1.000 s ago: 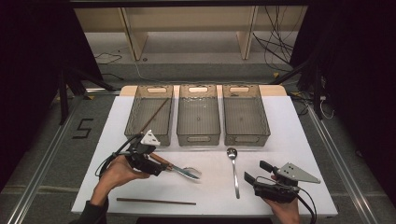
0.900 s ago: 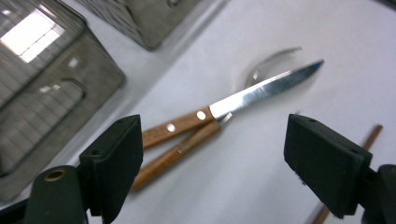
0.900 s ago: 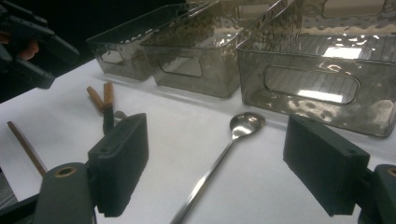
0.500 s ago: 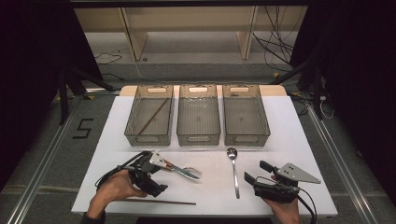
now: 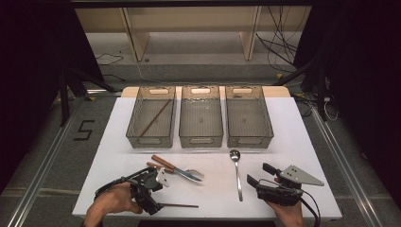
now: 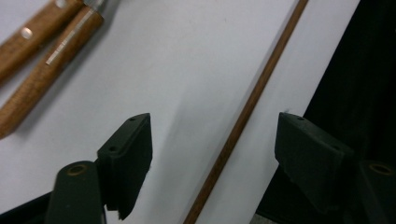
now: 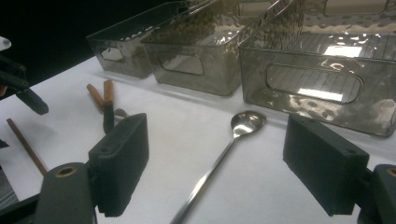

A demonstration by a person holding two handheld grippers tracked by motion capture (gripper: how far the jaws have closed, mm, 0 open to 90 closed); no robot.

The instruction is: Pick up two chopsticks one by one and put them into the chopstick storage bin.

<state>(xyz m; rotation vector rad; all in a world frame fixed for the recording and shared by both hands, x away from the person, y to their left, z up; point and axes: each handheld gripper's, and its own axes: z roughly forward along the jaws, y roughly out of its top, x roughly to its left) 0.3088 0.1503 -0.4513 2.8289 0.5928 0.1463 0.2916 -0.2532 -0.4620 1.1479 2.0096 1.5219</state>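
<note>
your left hand-held gripper (image 6: 212, 140) is spread over the loose chopstick (image 6: 243, 116), which lies flat on the white tabletop (image 5: 208, 189) just in from its near edge, nearer you than the two wooden-handled utensils (image 5: 172, 166). the jaws have just been closing, yet the stick sits between them untouched, with a gap on each side. it runs closer to the jaw that hangs past the tabletop's edge, so shift the gripper a little toward that edge until the stick is centred. lower the tips until they all but brush the tabletop, since the stick is thin and lies flat. keep the pads square across its length, not along it, then squeeze slowly so it doesn't roll away. lift it level; a second chopstick (image 5: 154, 118) already rests in the left bin (image 5: 152, 140), beyond the utensils, which looks like the place for this one. your right hand-held gripper (image 7: 215, 163) is spread wide too, pinching nothing, with the spoon (image 7: 219, 156) lying on the tabletop ahead of its jaws, right of the utensils.
</note>
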